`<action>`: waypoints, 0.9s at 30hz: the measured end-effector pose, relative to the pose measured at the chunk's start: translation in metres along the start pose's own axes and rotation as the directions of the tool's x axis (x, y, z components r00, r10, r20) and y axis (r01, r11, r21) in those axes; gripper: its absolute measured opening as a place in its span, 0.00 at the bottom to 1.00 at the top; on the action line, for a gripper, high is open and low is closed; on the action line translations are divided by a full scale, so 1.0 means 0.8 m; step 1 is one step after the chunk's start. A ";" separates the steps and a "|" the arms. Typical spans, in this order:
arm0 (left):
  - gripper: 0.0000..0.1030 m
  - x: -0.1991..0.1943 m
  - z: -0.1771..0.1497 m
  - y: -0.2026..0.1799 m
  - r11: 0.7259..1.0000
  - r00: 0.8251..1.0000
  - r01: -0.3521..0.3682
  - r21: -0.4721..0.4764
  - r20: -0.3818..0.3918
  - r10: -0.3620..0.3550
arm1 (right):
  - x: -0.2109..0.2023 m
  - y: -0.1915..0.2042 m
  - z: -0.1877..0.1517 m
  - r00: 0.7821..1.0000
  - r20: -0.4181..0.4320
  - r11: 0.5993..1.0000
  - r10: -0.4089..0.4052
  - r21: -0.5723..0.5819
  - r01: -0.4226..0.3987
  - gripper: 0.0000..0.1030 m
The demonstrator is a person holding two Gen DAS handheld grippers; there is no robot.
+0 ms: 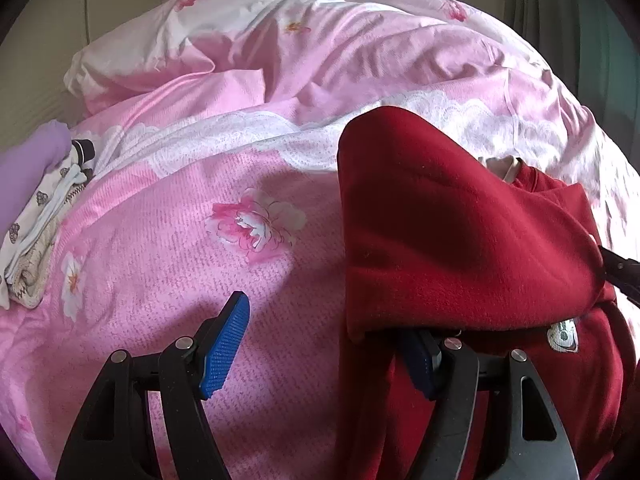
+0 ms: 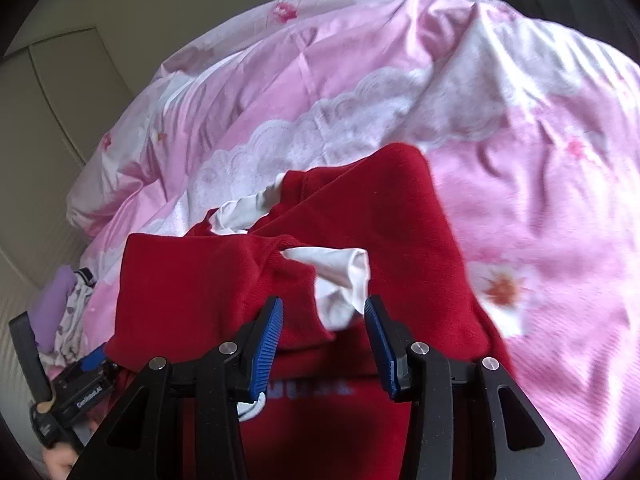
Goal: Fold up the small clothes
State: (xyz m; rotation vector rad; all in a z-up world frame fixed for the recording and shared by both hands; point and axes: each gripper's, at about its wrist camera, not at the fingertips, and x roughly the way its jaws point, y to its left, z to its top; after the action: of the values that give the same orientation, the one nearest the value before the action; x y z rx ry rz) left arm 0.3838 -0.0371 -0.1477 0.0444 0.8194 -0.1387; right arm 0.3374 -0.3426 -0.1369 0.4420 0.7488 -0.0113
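Note:
A dark red sweatshirt (image 1: 460, 240) with white lining lies on the pink floral bed sheet (image 1: 180, 260). One thick fold of it drapes over the right finger of my left gripper (image 1: 320, 320) and hides that pad. The left blue pad (image 1: 226, 344) stands free over bare sheet, jaws wide apart. In the right wrist view my right gripper (image 2: 324, 304) hovers over the sweatshirt (image 2: 380, 220), its two blue pads apart. A red fold edge and the white lining (image 2: 340, 280) lie just beyond them, not pinched. Blue lettering (image 2: 312, 388) shows on the cloth below.
A small pile of clothes sits at the left: a purple piece (image 1: 28, 176) and a white patterned one (image 1: 44, 216). The crumpled pink duvet (image 1: 320, 48) rises at the back. A pale wall (image 2: 60, 80) stands beyond the bed's left side.

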 end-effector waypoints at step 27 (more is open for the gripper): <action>0.69 -0.021 -0.020 -0.002 1.000 1.000 0.003 0.001 0.014 -0.003 | 0.010 -0.029 0.002 0.999 -0.029 0.999 -0.038 -0.026 0.038 0.24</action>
State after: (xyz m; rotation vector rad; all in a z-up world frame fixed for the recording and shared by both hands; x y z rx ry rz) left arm 0.3606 -0.0356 -0.1468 0.0432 0.8057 -0.1417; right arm 0.3401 -0.3633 -0.1500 0.4043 0.7853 -0.0311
